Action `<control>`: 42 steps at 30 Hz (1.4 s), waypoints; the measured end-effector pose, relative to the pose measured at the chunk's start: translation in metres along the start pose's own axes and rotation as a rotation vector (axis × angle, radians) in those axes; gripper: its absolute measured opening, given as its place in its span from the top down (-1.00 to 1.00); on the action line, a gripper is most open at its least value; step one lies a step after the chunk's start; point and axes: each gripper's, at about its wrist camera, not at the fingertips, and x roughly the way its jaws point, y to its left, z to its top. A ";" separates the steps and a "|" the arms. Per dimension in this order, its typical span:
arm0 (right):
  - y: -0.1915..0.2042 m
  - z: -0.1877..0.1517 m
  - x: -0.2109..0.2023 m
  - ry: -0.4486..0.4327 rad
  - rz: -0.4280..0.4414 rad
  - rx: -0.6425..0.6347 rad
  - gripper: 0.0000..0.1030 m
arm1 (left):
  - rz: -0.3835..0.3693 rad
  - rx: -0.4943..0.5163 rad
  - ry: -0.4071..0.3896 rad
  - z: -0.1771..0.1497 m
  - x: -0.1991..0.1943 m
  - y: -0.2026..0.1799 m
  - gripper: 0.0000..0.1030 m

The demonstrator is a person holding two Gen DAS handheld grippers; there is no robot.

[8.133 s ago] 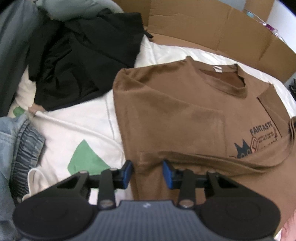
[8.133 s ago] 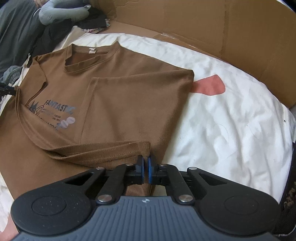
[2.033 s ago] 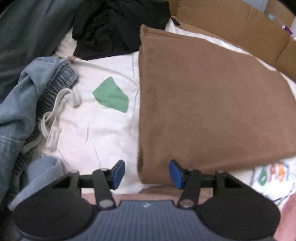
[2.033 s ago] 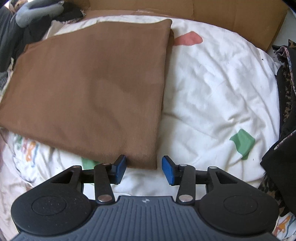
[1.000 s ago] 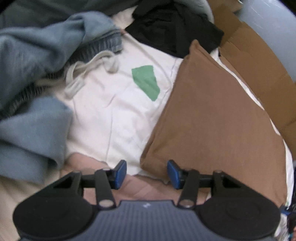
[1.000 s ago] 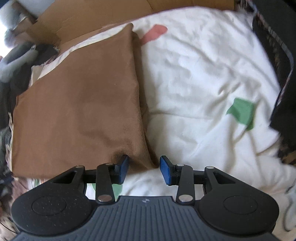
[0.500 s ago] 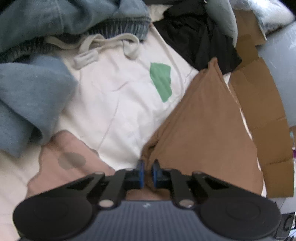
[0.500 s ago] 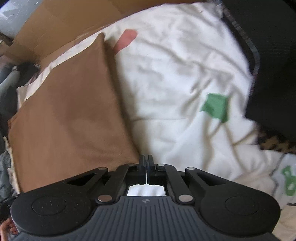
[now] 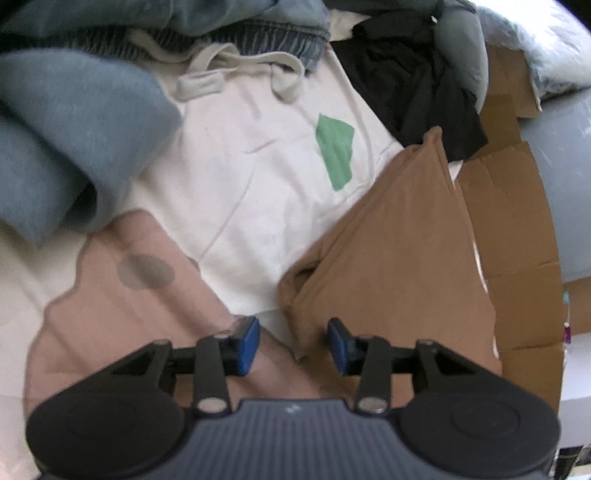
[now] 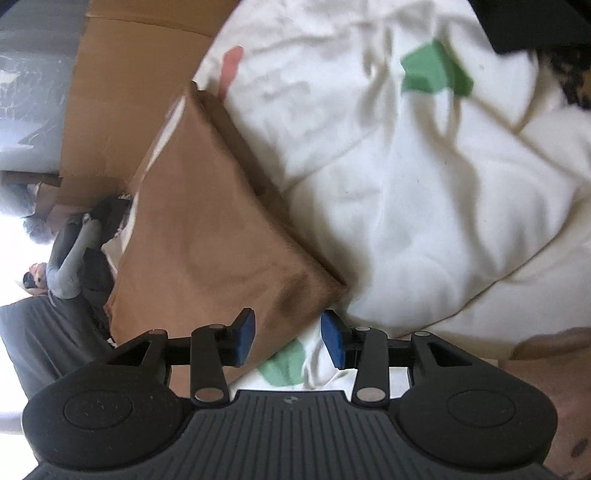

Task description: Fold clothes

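Note:
The folded brown T-shirt (image 9: 399, 251) lies on the white patterned sheet (image 9: 258, 192). Its near left corner is slightly rumpled and sits between the blue pads of my left gripper (image 9: 293, 345), which is open. In the right wrist view the same brown T-shirt (image 10: 207, 229) lies to the left, and its near right corner sits just ahead of my right gripper (image 10: 288, 334), which is open and holds nothing.
Blue jeans and a blue-grey garment (image 9: 74, 122) are piled at the left, a black garment (image 9: 410, 77) at the back. Cardboard (image 9: 517, 236) borders the bed behind the shirt. A dark garment (image 10: 535, 22) lies at the right edge. Grey clothes (image 10: 66, 258) lie far left.
Half a second ago both grippers were shut on the shirt's near corners. Both have now opened and let go, and the shirt lies on the sheet.

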 end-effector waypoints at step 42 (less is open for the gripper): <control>0.009 0.013 -0.016 -0.118 0.031 0.000 0.92 | 0.010 -0.075 -0.082 0.001 -0.002 -0.002 0.90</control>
